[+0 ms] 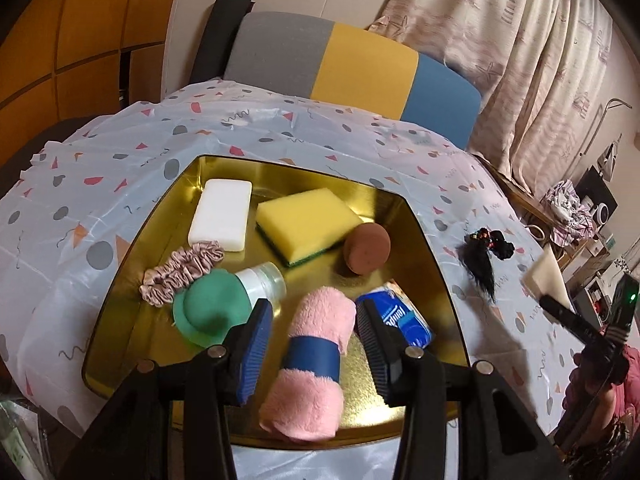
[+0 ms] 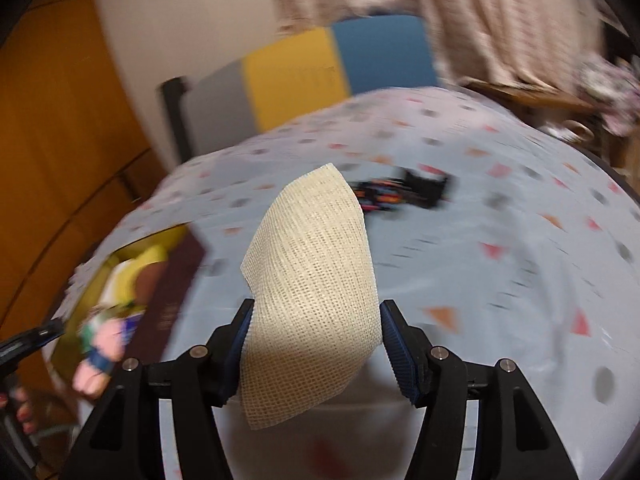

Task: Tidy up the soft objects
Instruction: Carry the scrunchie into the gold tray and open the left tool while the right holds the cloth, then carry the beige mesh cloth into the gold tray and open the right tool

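Note:
A gold tray (image 1: 416, 216) on the patterned tablecloth holds a white block (image 1: 222, 214), a yellow sponge (image 1: 306, 222), a brown round puff (image 1: 368, 248), a pink scrunchie (image 1: 180, 270), a green-capped bottle (image 1: 224, 304), a blue tissue pack (image 1: 404, 320) and a rolled pink towel (image 1: 316, 364) with a blue band. My left gripper (image 1: 314, 308) stands open over the towel, pads clear of both its sides. My right gripper (image 2: 318, 308) is shut on a cream mesh cloth (image 2: 316, 280), lifted above the table right of the tray. A black hair tie (image 2: 404, 192) lies beyond it.
A chair back (image 1: 360, 68) in grey, yellow and blue stands behind the table. Curtains (image 1: 520, 60) hang at the right, and a wooden cabinet (image 1: 60, 40) is at the left. Cluttered shelves (image 1: 580, 216) sit past the table's right edge. The right wrist view is motion-blurred.

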